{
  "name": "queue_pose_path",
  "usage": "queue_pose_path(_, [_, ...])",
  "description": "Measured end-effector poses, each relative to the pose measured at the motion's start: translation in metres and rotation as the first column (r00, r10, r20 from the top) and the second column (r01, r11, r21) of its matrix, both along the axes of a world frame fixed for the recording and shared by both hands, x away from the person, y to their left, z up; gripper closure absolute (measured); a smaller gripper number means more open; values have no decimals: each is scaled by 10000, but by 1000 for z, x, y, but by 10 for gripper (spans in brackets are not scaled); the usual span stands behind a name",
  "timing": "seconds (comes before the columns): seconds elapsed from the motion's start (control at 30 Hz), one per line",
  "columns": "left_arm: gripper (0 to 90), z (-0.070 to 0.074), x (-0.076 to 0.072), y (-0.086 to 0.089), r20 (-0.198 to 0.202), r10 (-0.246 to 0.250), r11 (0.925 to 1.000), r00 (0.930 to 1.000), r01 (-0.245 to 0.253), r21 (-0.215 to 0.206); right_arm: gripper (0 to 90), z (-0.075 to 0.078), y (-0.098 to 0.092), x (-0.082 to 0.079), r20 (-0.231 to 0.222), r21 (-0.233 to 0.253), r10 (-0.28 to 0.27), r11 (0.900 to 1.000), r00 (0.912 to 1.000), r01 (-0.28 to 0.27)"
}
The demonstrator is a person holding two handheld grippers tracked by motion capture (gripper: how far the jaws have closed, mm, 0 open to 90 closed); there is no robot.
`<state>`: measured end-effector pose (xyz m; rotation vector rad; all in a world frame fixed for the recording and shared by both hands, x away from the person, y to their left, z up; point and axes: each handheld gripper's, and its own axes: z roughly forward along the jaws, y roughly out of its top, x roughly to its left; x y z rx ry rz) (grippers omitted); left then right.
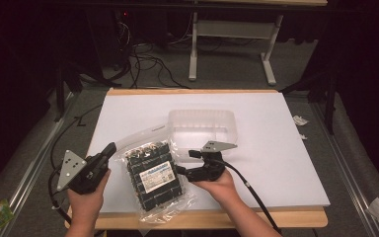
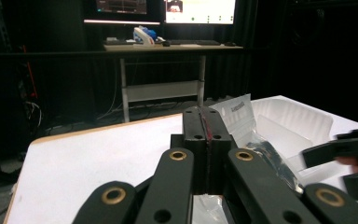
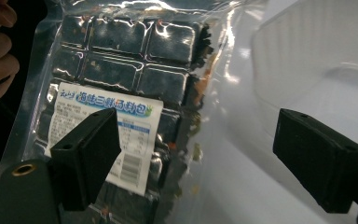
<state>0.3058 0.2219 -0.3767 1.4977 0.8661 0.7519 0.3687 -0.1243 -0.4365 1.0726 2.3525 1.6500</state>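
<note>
Plastic packet (image 1: 155, 175) | left gripper (image 1: 109, 149) clamped | right gripper (image 1: 185, 163) spread

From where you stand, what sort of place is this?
Probably a lab or recording studio, not a kitchen. Monitors glow on a desk against dark walls, cables tangle across the floor, and the bag lies on a white board set as a work surface.

The high view looked forward and down over the white table (image 1: 276, 163). The left gripper view faced low across it toward far desks; the right gripper view sat close over the seaweed packet (image 3: 121, 93), shared with the high view.
</note>
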Motion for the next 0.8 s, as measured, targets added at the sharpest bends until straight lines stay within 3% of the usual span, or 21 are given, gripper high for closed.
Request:
queue_pose_path(0.13, [900,3,-2,-1,173,-115,9999,9998,115,-33,148,-6,16,15,-490,237,384,9990,9981,-373])
queue_pose_path(0.17, [900,4,-2,-1,194,-165,9999,9997,165,4,144,-9,21,20,-826,396,552,9979,9951,-520])
queue_pose_path(0.23, [900,4,-3,-3,268,-215,9998,9994,213,59,142,-13,24,24,-1089,508,744,9963,9913,-692])
queue_pose_path(0.33, [900,5,-3,-5,310,-249,9997,9992,246,93,157,-15,26,26,-1232,698,999,9933,9873,-918])
queue_pose_path(0.37, [900,5,-2,-5,306,-277,9996,9991,275,62,203,-15,28,25,-1332,797,1190,9908,9839,-1090])
queue_pose_path(0.53, [900,6,-2,-6,345,-312,9995,9989,313,-10,284,-12,27,22,-1185,786,1392,9883,9832,-1305])
queue_pose_path(0.7, [900,6,-1,-7,315,-298,9995,9991,299,-29,542,-6,14,15,-604,759,1303,9892,9896,-1256])
queue_pose_path(0.8, [900,6,0,-10,258,-333,9994,9991,332,57,601,-3,9,12,-395,754,1297,9891,9908,-1265])
